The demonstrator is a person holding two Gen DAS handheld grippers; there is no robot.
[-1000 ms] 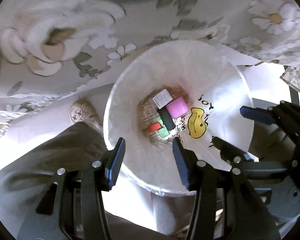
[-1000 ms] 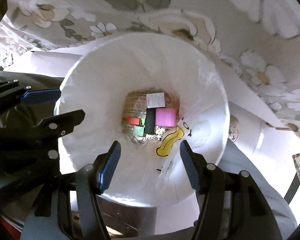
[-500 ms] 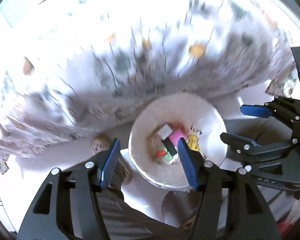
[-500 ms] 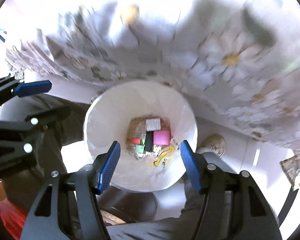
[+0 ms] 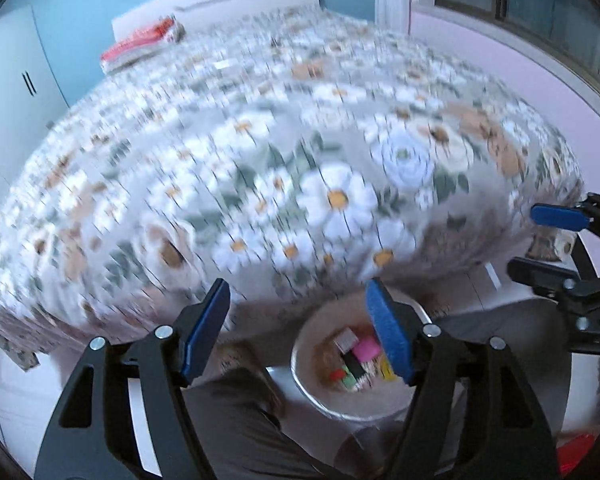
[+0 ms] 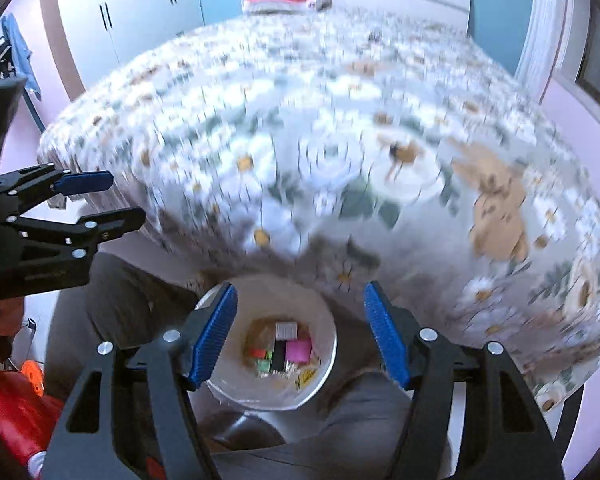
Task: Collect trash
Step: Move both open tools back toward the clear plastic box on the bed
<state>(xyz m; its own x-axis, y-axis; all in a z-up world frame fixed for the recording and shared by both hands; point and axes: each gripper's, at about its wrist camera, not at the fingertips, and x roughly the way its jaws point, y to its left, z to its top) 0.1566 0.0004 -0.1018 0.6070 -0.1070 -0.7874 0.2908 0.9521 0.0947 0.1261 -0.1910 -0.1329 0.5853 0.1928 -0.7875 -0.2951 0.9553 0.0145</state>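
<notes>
A white trash bin [image 5: 312, 380] lined with a plastic bag stands on the floor at the foot of the bed; it also shows in the right wrist view [image 6: 324, 336]. Inside lie several small pieces of trash, among them a pink block [image 5: 365, 349] [image 6: 299, 351], a black piece and a red piece. My left gripper [image 5: 298, 328] is open and empty, high above the bin. My right gripper [image 6: 300, 330] is open and empty, also above the bin. Each gripper shows at the edge of the other's view.
A bed with a floral cover [image 5: 300, 152] [image 6: 340, 140] fills most of both views, blurred by motion. A red and white folded item [image 5: 140, 42] lies at its head. White wardrobes [image 6: 132, 12] stand at the left. A red object [image 6: 12, 412] sits at the lower left.
Both grippers have risen and tilted up away from the bin, which now looks small and low in the views. The bed and room have come into sight. Both stay open.
</notes>
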